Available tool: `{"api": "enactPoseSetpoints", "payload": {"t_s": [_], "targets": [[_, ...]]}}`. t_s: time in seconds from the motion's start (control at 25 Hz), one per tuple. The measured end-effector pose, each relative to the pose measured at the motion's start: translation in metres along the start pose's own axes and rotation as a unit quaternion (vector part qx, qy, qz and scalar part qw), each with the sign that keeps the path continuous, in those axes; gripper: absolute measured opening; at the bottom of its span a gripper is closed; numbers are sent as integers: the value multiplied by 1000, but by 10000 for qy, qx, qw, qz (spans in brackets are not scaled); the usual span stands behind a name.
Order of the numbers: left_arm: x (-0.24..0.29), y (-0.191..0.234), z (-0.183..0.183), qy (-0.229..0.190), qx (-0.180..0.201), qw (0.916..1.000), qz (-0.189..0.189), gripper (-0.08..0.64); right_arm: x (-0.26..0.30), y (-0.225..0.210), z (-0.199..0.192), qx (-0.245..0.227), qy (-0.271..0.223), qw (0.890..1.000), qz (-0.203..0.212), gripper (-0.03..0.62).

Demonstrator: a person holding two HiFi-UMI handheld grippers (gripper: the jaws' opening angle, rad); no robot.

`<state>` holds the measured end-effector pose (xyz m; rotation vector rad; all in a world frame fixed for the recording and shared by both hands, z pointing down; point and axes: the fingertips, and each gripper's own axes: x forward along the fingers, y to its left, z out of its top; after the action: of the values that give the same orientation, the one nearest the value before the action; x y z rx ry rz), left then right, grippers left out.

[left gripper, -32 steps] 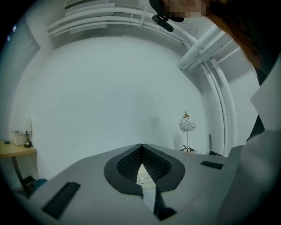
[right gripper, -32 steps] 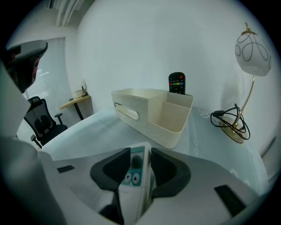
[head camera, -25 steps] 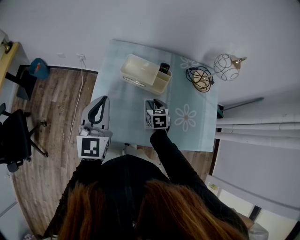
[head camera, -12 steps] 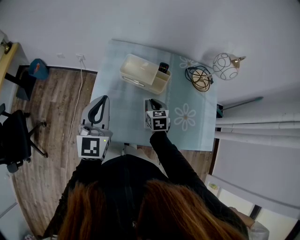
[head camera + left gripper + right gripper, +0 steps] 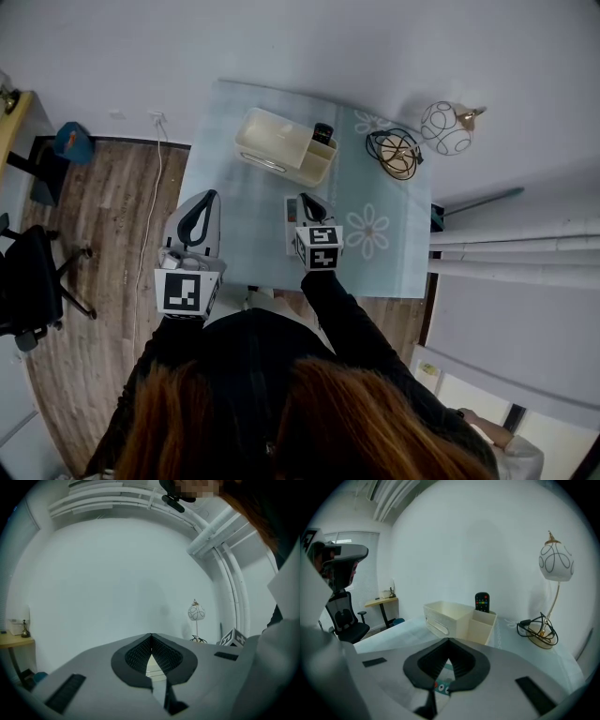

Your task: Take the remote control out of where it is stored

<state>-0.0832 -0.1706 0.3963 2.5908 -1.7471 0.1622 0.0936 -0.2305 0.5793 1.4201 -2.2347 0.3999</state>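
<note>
A black remote control (image 5: pixel 323 133) (image 5: pixel 482 602) stands upright in the small end compartment of a cream organiser box (image 5: pixel 272 141) (image 5: pixel 450 613) at the back of the table. My right gripper (image 5: pixel 305 202) (image 5: pixel 448 642) hangs above the table in front of the box, well short of the remote. Its jaws have just been closing and now stand shut, pad tips together. A small white thing with coloured buttons (image 5: pixel 440 686) shows through the gap below the pads; I cannot tell whether it is held. My left gripper (image 5: pixel 206 197) (image 5: pixel 151 636) is shut and empty off the table's left front corner.
A light blue cloth with flower prints (image 5: pixel 375 234) covers the table. A globe lamp (image 5: pixel 442 127) (image 5: pixel 555 562) and its coiled cable (image 5: pixel 398 155) (image 5: pixel 539 632) stand at the back right. An office chair (image 5: pixel 28 281) is on the wood floor to the left.
The right gripper has risen a little toward the camera, its marker cube now looking larger. The left gripper has stayed still. The remote stays in the box.
</note>
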Motion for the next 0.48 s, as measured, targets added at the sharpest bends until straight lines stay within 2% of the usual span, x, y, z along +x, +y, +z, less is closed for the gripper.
{"api": "enactPoseSetpoints", "payload": {"t_s": [0.28, 0.48], "targets": [[3, -1, 2, -32, -23, 10000, -22, 5, -29, 8, 54, -57, -865, 9962, 118, 15], [5, -1, 2, -48, -8, 10000, -21, 5, -48, 12, 78, -49, -1243, 9921, 151, 15]]}}
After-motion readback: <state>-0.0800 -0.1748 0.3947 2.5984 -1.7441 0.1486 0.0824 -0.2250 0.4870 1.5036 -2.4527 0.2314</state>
